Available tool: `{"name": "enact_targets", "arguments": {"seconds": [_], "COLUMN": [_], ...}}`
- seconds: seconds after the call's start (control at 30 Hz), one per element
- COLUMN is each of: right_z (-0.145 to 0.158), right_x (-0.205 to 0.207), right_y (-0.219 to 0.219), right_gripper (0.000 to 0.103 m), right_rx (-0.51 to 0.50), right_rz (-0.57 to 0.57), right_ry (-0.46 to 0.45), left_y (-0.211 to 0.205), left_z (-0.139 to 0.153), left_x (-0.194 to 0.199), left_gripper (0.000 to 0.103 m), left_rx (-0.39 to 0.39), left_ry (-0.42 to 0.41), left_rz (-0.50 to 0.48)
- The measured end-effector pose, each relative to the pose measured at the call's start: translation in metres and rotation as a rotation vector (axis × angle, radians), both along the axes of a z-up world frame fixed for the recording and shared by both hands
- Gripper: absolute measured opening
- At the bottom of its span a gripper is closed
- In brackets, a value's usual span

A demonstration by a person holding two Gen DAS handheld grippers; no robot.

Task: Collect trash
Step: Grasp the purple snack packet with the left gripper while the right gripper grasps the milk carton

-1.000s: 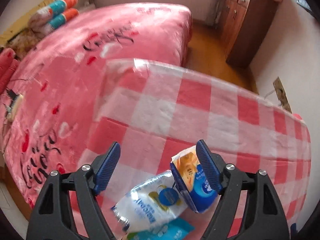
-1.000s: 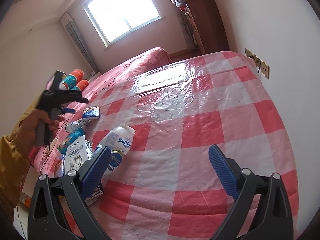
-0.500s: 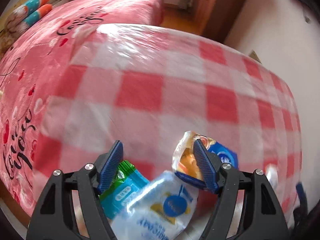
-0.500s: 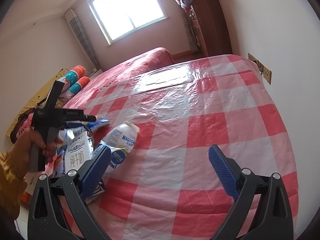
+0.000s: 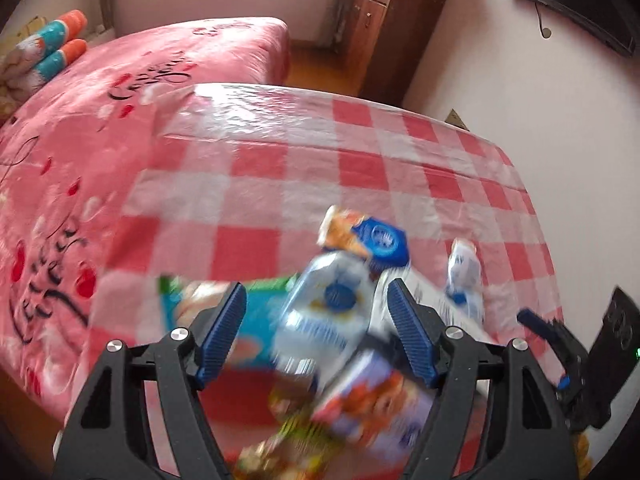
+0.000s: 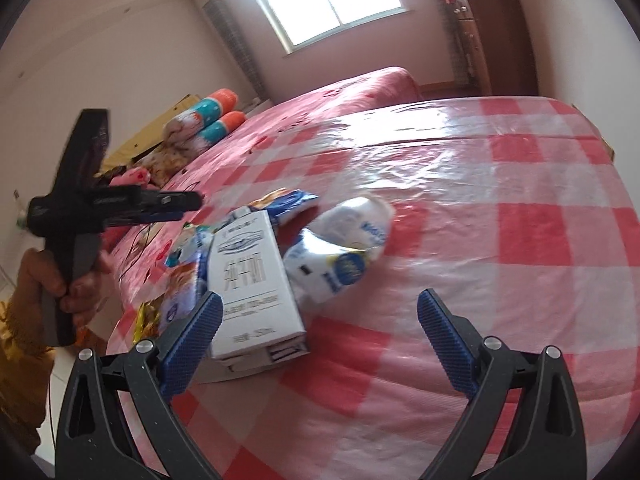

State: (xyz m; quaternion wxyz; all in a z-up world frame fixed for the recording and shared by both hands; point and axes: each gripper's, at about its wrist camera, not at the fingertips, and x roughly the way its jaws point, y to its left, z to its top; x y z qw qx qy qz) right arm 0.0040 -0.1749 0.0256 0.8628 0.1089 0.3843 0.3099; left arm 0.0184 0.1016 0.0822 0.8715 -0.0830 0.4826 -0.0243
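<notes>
A heap of trash lies on the red-checked tablecloth [image 6: 520,232]: a white milk carton [image 6: 252,280], a crushed white-and-blue bottle [image 6: 344,248], an orange-and-blue wrapper [image 5: 364,236], a teal packet [image 5: 256,320] and a purple snack pack [image 5: 376,404]. My left gripper [image 5: 316,320] hovers over the heap, jaws apart, with a blurred white-and-blue pouch [image 5: 328,312] below and between them; the pads press on nothing. From the right wrist it shows side-on as the left gripper [image 6: 160,204], held by a hand [image 6: 76,288]. My right gripper [image 6: 320,320] is open, its left finger [image 6: 192,340] beside the carton.
A bed with a pink blanket [image 5: 80,140] adjoins the table's left side, with rolled pillows [image 6: 208,120] at its head. A wooden cabinet [image 5: 392,28] stands at the far wall under the window [image 6: 324,4]. The table's right half is bare cloth.
The left gripper swung back over the heap, and the orange-and-blue wrapper that sat at its right finger now lies beyond it. The right gripper has come closer to the carton.
</notes>
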Motion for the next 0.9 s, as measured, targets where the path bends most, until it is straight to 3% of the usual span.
{"name": "enact_targets", "arguments": {"seconds": [0.23, 0.37, 0.5, 0.73, 0.83, 0.9], "right_z": [-0.001, -0.002, -0.002, -0.004, -0.003, -0.005], "right_x": [-0.005, -0.005, -0.002, 0.003, 0.003, 0.005], "right_y": [0.025, 0.031, 0.029, 0.028, 0.029, 0.029], "right_gripper": [0.097, 0.097, 0.097, 0.096, 0.084, 0.082], "right_rx": [-0.020, -0.028, -0.009, -0.012, -0.019, -0.016], "right_rz": [0.084, 0.105, 0.111, 0.120, 0.126, 0.127], "right_ry": [-0.017, -0.004, 0.007, 0.019, 0.019, 0.032], "left_y": [0.005, -0.005, -0.015, -0.035, -0.043, -0.044], "left_z": [-0.015, -0.030, -0.038, -0.041, -0.044, -0.048], "left_x": [-0.063, -0.074, -0.066, -0.049, -0.044, -0.043], "left_gripper": [0.074, 0.074, 0.074, 0.073, 0.071, 0.067], "left_rx": [-0.156, -0.259, -0.272, -0.228, -0.179, -0.165], "left_ry": [0.055, 0.087, 0.090, 0.089, 0.097, 0.106], "left_rz": [0.070, 0.085, 0.096, 0.131, 0.163, 0.187]}}
